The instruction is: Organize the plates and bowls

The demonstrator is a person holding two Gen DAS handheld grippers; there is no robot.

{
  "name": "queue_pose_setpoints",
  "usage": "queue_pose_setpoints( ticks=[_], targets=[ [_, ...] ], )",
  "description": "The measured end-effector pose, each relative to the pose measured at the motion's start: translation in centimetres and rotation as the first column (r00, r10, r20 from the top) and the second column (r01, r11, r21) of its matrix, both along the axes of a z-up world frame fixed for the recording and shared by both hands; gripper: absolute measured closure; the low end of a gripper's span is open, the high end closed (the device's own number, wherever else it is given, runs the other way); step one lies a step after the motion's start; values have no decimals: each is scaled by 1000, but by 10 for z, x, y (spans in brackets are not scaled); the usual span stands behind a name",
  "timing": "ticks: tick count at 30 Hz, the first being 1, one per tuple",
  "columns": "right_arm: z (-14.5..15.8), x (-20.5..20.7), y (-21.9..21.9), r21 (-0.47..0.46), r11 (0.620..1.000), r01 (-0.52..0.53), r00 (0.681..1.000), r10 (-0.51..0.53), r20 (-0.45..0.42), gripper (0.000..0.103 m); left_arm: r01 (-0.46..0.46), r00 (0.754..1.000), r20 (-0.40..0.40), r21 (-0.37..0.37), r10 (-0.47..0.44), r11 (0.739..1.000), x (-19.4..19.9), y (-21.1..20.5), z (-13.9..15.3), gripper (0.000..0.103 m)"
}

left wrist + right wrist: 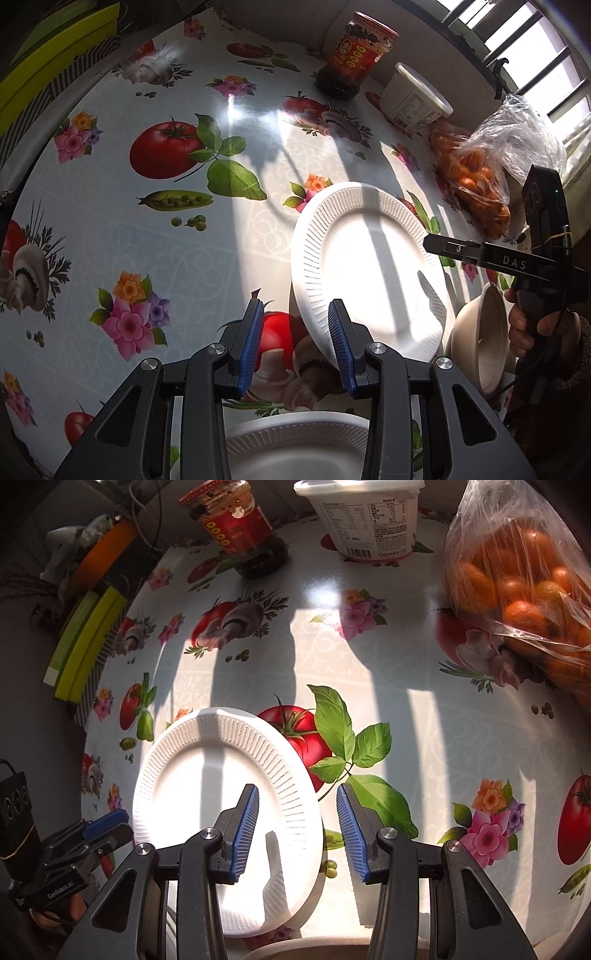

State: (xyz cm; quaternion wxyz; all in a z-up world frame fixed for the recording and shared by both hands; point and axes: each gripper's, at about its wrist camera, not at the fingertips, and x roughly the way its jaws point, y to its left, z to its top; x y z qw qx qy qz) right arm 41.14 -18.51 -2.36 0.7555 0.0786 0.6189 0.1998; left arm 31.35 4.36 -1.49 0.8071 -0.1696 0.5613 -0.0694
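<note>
A white ribbed foam plate (369,266) lies flat on the flowered tablecloth; it also shows in the right wrist view (221,797). My left gripper (295,343) is open and empty, its right finger over the plate's near-left rim. My right gripper (295,827) is open and empty, hovering over the plate's right rim. A second white plate (295,443) lies under my left gripper at the bottom edge. A beige bowl (480,339) sits beside the right hand; its rim shows in the right wrist view (306,949).
A red-labelled sauce jar (354,55), a white tub (413,96) and a plastic bag of small oranges (476,177) stand along the far table edge by the window. Yellow-green boxes (48,62) lie off the table's left side.
</note>
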Motion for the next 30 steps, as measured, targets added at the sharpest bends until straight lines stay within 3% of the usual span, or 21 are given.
queue_pose_setpoints(
  ticks=[16, 18, 22, 30],
  targets=[
    [-2, -4, 0, 3, 1000, 11, 1000, -11, 5, 75, 12, 1000, -6, -11, -12, 1000, 0, -9, -6, 72],
    [-2, -5, 0, 1, 1000, 9, 1000, -9, 6, 77, 13, 1000, -6, -9, -13, 1000, 0, -9, -6, 79],
    [-2, -6, -4, -2, 1000, 20, 1000, -19, 10, 83, 12, 1000, -5, -7, -12, 1000, 0, -10, -7, 82],
    [-1, -11, -4, 1, 999, 35, 999, -35, 28, 85, -10, 1000, 3, -14, 10, 1000, 0, -7, -5, 84]
  ],
)
